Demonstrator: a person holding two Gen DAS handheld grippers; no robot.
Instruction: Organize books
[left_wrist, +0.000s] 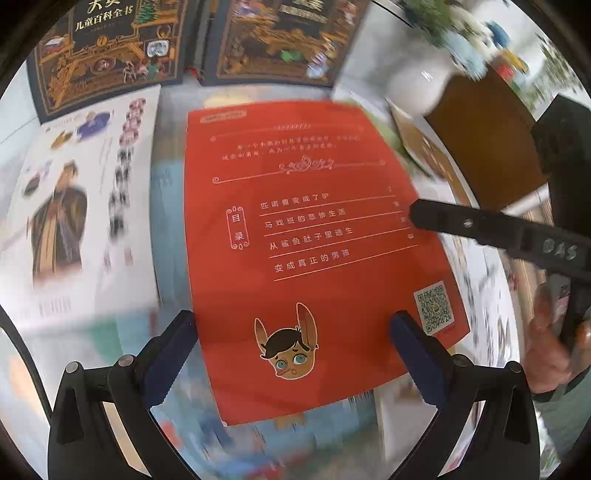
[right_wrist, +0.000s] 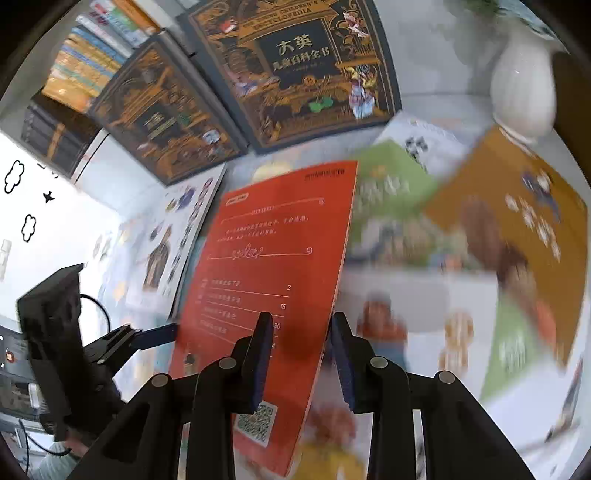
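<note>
While I look along my right gripper (right_wrist: 301, 354), its jaws sit narrowly apart astride the red book's (right_wrist: 273, 266) right edge; whether the pads press it I cannot tell. That red book is raised above blurred picture books, the dark encyclopedias (right_wrist: 291, 70) beyond it. My left gripper (left_wrist: 291, 350) stands spread wide over its lower cover, gripping nothing

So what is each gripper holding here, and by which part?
The right gripper pinches the red book at its right edge; the left gripper, open, holds nothing.
</note>
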